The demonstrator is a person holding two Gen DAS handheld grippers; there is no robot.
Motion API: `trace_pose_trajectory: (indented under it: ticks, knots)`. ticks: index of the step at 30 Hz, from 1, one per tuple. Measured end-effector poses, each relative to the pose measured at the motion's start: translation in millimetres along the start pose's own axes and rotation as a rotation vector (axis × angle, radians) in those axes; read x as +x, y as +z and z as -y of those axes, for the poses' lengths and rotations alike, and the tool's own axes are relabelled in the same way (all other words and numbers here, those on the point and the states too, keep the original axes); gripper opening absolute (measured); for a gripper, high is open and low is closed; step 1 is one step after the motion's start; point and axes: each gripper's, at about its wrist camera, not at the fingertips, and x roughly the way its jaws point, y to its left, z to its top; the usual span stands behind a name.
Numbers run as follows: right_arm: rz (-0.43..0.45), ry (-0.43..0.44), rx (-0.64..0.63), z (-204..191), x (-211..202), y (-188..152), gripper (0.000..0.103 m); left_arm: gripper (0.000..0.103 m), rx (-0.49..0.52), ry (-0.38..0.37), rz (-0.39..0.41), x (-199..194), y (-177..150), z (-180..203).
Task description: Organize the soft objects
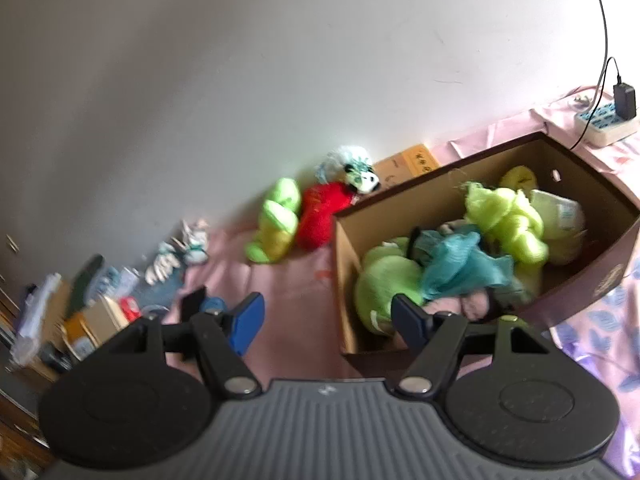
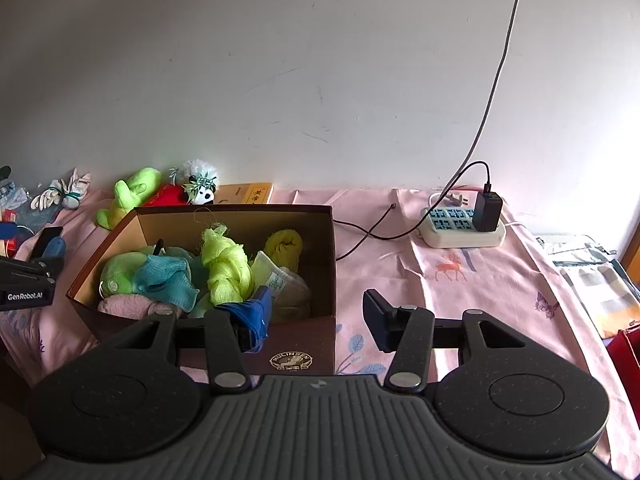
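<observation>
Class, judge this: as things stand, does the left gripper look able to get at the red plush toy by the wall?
Probably yes. The left gripper is open and empty, and only bare pink sheet lies between it and the red plush toy, beside the box.

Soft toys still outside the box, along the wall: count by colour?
Green: 1, the green plush
Red: 1, the red plush
Black and white: 1, the small panda
Total: 3, all behind the cardboard box. Both grippers, left and right, are open and empty.
</observation>
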Motion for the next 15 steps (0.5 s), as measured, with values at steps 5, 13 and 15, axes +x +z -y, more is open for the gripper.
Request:
trace_pose_trajectory:
  ticks: [5,13,15]
  knots:
    - [-0.043,0.013,0.042,2.8,2.4,-5.6,0.035,0.073,-0.056,-0.096,-0.051,-0.3,-5.7,15.4]
    - [-0.06,0.007,0.092,6.6,-2.5,-13.7,0.036,0.075,-0.165,-0.214,-0.149,-2.7,-13.6,44.2]
    - [-0.065,0.013,0.102,8.7,-3.3,-13.9,0.036,0.079,-0.19,-0.233,-0.176,-3.4,-14.2,47.8]
